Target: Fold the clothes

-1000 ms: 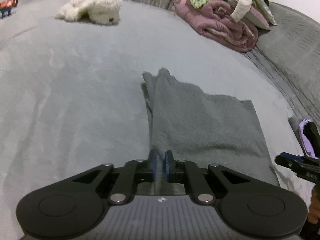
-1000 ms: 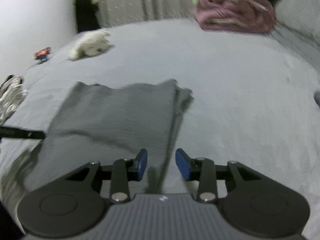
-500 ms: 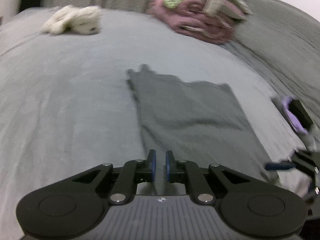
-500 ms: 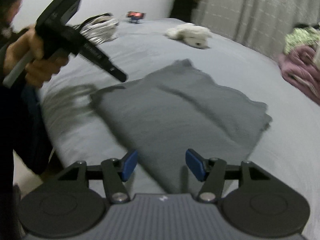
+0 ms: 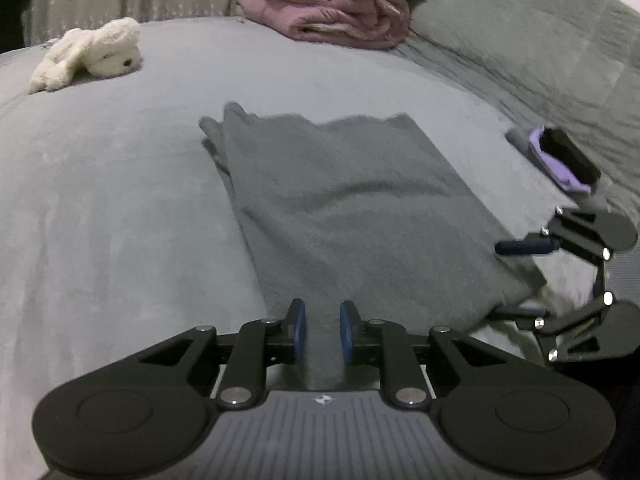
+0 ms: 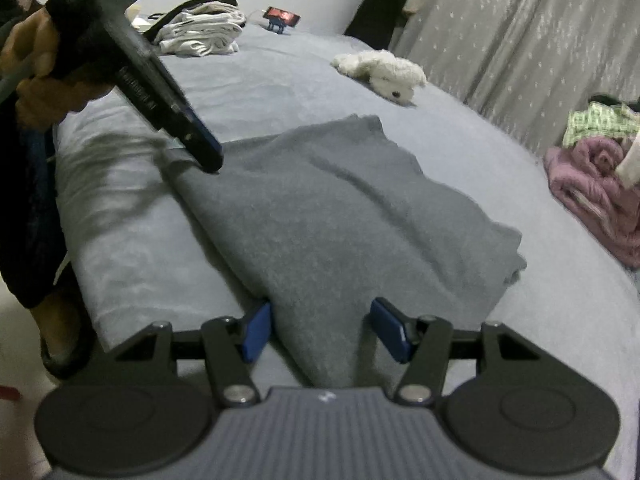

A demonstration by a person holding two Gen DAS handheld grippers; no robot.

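Note:
A dark grey garment (image 5: 352,208) lies folded flat on the grey bed (image 5: 112,208). My left gripper (image 5: 323,334) sits low at the garment's near edge. Its jaws are opening, and the cloth lies loose in the narrow gap between the blue pads (image 5: 298,334). In the right wrist view the garment (image 6: 340,216) runs away from me, and my right gripper (image 6: 323,330) stands open astride its near corner, the pads not pressing it. The left gripper (image 6: 206,156), held by a hand (image 6: 28,52), points down at the far corner. The right gripper (image 5: 516,280) shows at the garment's right edge.
A white plush toy (image 5: 92,54) lies at the back of the bed. A pile of pink and green clothes (image 5: 332,12) sits behind, beside a grey duvet (image 5: 540,40). A purple and black object (image 5: 560,160) lies to the right. Folded white clothes (image 6: 200,32) and a phone stand (image 6: 282,18) are near the bed's edge.
The left jaws have parted from a near-shut hold on the garment's edge. The right gripper has rolled and swung round to the garment's near corner, with its jaws wider.

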